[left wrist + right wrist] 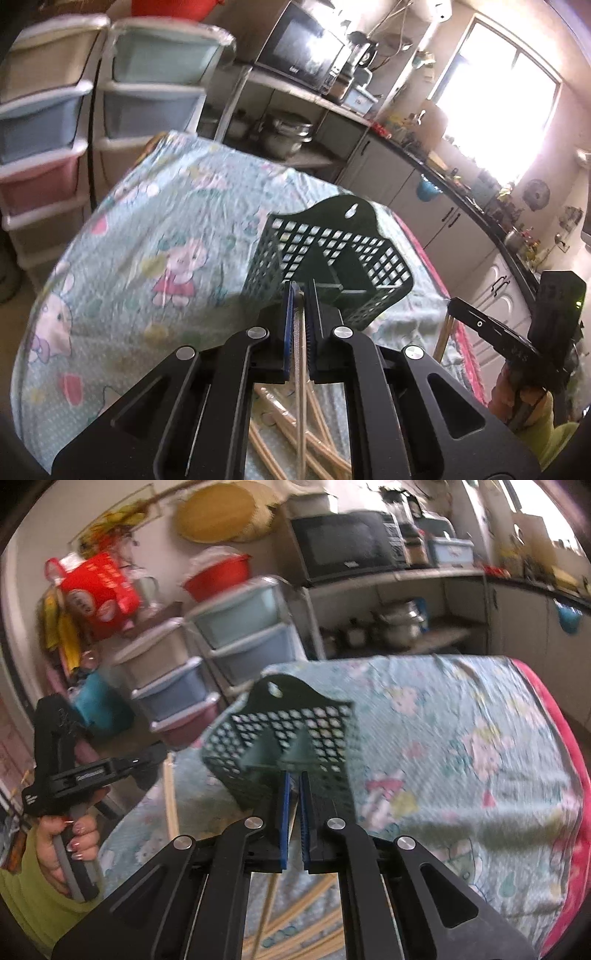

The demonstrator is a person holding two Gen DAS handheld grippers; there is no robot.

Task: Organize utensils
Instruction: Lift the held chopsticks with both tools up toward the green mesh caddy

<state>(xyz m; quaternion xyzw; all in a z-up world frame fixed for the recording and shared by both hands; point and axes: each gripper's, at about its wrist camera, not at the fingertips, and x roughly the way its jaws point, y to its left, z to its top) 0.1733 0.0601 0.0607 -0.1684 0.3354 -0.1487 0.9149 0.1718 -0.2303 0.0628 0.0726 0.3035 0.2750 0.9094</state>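
A dark green perforated utensil basket (332,254) stands on the cartoon-print tablecloth (155,236); it also shows in the right wrist view (291,734). My left gripper (301,291) is shut on a thin pale chopstick (300,406) that hangs down below the jaws, just in front of the basket. My right gripper (294,779) is shut on a thin wooden chopstick (267,908), also close to the basket's front. Several loose wooden chopsticks (317,443) lie on the cloth beneath both grippers (303,926). Each gripper shows at the edge of the other's view.
Stacked plastic drawers (48,122) stand beyond the table's far left. A microwave (306,55) sits on a shelf with pots (288,133) below. Kitchen counter and cabinets (443,206) run along the right. The cloth has a pink edge (565,738).
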